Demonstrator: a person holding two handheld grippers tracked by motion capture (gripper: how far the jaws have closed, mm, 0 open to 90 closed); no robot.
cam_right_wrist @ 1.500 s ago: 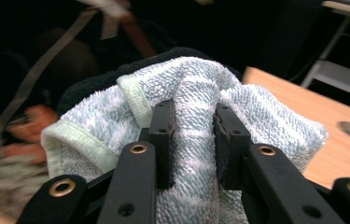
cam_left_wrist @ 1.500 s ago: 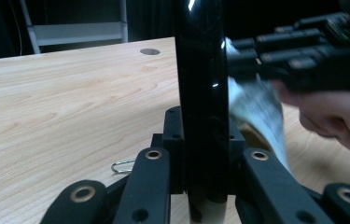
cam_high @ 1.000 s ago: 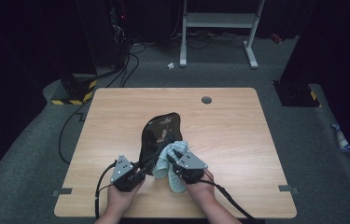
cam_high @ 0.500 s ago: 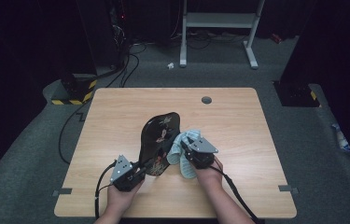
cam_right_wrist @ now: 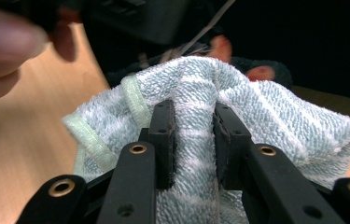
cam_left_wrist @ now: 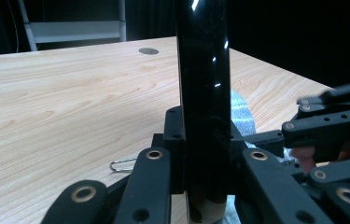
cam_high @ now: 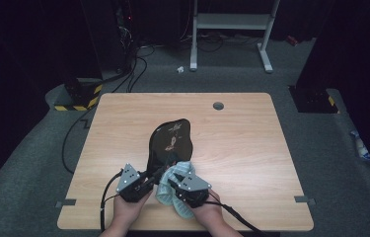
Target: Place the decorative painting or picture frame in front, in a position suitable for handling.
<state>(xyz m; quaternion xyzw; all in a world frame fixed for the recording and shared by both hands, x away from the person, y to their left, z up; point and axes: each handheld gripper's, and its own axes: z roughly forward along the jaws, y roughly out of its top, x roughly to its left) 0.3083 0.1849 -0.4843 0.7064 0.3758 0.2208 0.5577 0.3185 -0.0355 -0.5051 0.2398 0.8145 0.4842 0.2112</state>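
Near edge of the table (cam_high: 123,123), both hands at work. Left gripper (cam_left_wrist: 200,154) clenched on the near rim of a glossy black dish (cam_high: 170,143), holding it tilted up on edge, far end toward mid-table. Right gripper (cam_right_wrist: 193,140) pinched tight on a bunched pale blue towel (cam_right_wrist: 266,116), pressed just beside the dish's near right side.

Likely wiping in hand, so main risks judged as follows. Slick glaze plus a grip on a thin rim only: sideways push from the towel could twist the dish out of the jaws and drop it flat on the table (chipping possible). Loose towel folds could snag on the left gripper's linkage, close by as seen in the left gripper view. Grippers nearly touching, so a knock between them quite possible. Small paperclip (cam_left_wrist: 122,164) under the dish could scratch it.
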